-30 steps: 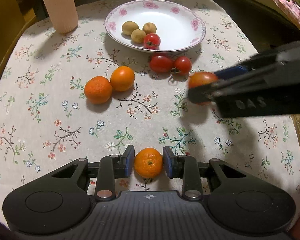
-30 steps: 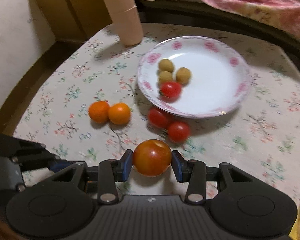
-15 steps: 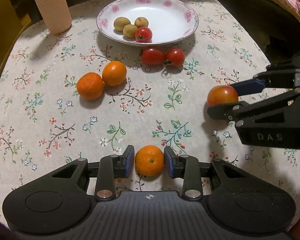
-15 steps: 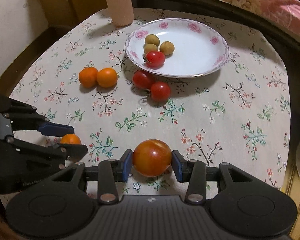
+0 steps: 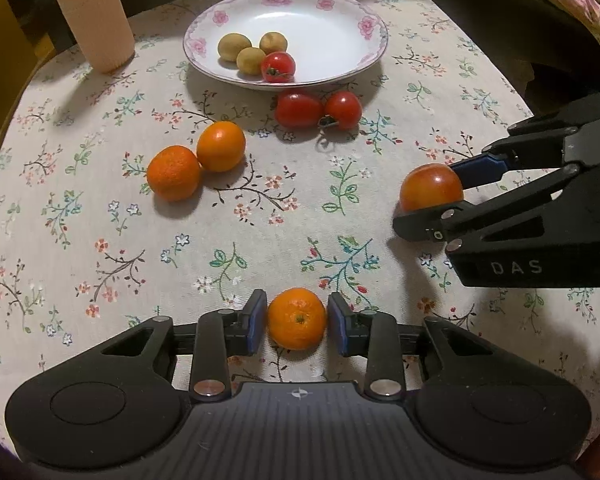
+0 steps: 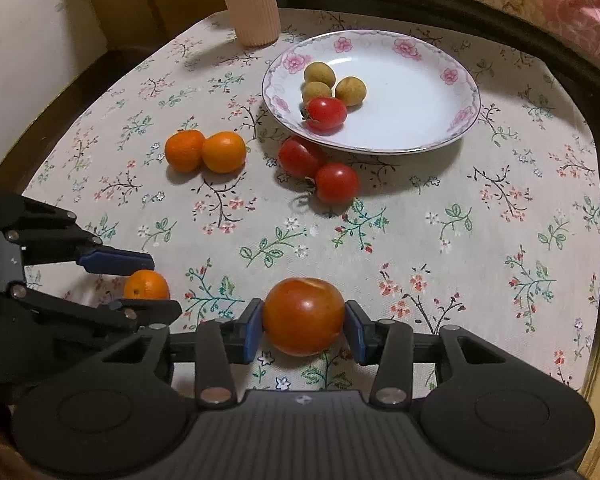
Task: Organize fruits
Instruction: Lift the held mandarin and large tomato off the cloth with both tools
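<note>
Fruits lie on a floral cloth [image 5: 100, 220] and on a plate [image 5: 324, 32] at its far side. The plate holds three longans [image 5: 234, 47] touching one another and one small tomato [image 5: 278, 66] against them. Two more tomatoes [image 5: 298, 109], touching, sit just beside the plate's near rim. To their left, two oranges [image 5: 173, 172] touch each other. The left gripper [image 5: 297, 320] points steeply down, and its jaws have just been closing. A third orange [image 5: 296, 318] is between them at cloth level, and the pads meet its sides. The right gripper [image 6: 303, 322] is clamped on a large tomato [image 6: 302, 314] near the cloth, well apart from the plate. A ribbed pink cup [image 5: 92, 20] stands to the plate's left.
</note>
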Motion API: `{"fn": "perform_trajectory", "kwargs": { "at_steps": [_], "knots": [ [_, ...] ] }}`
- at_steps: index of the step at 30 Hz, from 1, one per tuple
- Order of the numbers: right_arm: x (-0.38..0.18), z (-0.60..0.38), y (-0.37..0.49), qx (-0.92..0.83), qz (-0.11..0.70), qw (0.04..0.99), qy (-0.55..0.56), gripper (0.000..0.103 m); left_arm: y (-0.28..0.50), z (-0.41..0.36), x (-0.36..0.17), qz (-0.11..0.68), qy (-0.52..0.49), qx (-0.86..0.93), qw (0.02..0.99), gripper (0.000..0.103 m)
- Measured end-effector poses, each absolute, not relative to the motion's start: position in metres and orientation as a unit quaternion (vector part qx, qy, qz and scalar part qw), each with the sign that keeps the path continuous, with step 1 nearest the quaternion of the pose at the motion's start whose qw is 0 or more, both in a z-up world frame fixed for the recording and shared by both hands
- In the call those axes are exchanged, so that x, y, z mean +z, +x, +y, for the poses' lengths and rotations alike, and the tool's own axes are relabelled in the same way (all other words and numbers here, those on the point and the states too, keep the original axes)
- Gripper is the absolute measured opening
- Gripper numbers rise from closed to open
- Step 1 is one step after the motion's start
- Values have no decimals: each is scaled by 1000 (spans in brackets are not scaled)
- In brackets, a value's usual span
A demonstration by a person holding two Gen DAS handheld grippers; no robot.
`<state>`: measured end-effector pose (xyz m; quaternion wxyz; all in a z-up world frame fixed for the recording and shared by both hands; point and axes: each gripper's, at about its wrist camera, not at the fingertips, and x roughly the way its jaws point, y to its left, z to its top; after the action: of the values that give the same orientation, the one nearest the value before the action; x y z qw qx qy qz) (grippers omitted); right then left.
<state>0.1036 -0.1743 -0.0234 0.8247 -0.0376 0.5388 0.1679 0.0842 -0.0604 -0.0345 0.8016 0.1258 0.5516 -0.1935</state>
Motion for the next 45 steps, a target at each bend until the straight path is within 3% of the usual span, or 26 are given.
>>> {"fn": "perform_trajectory", "kwargs": {
  "at_steps": [45],
  "knots": [
    [5,-186,116,157,501,851,-23,42,122,-78,-3,511,121,-180,832,39]
  ]
}}
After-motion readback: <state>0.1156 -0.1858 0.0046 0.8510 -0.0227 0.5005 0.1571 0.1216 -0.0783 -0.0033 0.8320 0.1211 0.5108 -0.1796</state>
